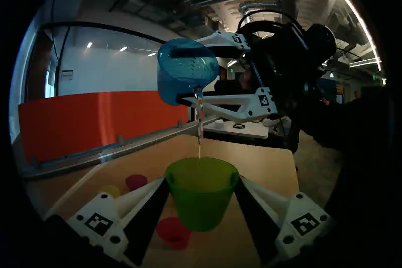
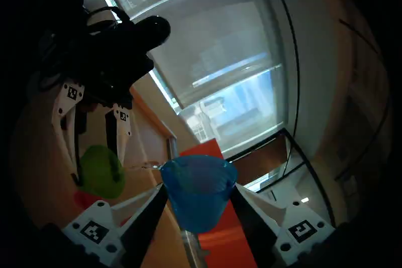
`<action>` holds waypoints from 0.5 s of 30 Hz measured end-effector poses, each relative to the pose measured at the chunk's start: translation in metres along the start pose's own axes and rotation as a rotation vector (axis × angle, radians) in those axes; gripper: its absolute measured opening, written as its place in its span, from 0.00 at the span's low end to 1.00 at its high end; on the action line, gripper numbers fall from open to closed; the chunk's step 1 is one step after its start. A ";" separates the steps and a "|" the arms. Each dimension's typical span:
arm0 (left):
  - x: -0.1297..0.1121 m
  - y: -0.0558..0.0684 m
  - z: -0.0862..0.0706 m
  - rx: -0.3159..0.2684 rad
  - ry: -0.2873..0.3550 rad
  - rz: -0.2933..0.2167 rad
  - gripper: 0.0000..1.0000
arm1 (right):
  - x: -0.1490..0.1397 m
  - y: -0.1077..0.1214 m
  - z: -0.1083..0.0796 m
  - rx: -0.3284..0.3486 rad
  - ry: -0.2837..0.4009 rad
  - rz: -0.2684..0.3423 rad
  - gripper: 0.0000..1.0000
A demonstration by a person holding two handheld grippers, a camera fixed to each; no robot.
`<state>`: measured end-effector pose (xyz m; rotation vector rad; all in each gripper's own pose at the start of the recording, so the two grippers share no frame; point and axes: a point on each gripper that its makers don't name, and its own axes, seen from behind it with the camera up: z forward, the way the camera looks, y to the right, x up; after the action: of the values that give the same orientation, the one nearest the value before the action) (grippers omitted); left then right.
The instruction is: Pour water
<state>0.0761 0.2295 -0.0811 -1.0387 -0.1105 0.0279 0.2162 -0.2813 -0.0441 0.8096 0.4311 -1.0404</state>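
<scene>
One thin stream falls from tilted blue cup into green cup.

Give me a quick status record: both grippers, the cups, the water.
left gripper: shut on green cup, cup upright
right gripper: shut on blue cup, tilted above the green cup
water: thin stream falling from blue cup into green cup
table: red cup, pink cup, yellow cup on it
</scene>
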 end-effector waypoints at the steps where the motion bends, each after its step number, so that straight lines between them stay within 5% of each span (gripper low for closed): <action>1: 0.000 0.000 0.000 -0.001 0.000 0.000 0.87 | 0.000 0.000 0.000 -0.001 -0.001 -0.005 0.87; 15: 0.000 0.000 0.001 -0.002 0.000 0.000 0.87 | -0.001 0.005 0.003 -0.015 -0.008 -0.060 0.87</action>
<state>0.0756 0.2300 -0.0808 -1.0407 -0.1107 0.0274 0.2203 -0.2814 -0.0399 0.7828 0.4576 -1.0945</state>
